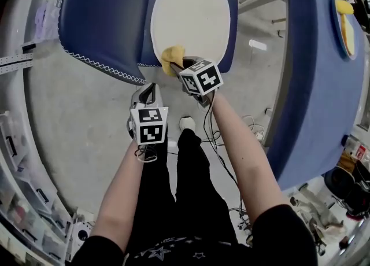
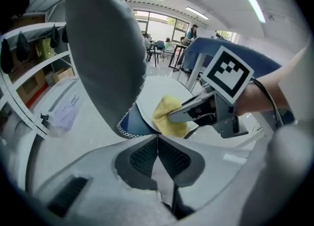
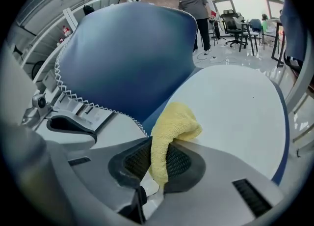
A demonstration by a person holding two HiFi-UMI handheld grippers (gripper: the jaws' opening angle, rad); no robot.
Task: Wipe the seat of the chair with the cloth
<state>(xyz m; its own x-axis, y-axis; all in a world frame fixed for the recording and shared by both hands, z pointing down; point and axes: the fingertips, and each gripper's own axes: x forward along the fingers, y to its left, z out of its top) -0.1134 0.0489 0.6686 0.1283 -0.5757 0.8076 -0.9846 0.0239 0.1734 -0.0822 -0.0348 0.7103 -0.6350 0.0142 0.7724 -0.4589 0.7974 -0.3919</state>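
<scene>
On seat (image 3: 235, 107), cloth (image 3: 175, 126) in right claw (image 3: 158, 158)

right claw (image 1: 180, 65) at cloth (image 1: 172, 55) | seat (image 1: 191, 10) near edge | left claw (image 1: 148, 90) over floor (image 1: 87, 120)

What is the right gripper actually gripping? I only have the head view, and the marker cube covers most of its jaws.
Observer: The right gripper view shows the right gripper shut on the yellow cloth, with a fold pinched between its pads.
Operator: Is the cloth touching the seat?
Observer: Yes, the bunched end lies on the white seat, close to its edge.
Operator: And the left gripper's jaws?
Observer: The left gripper is shut, pads together with nothing between them.
</scene>
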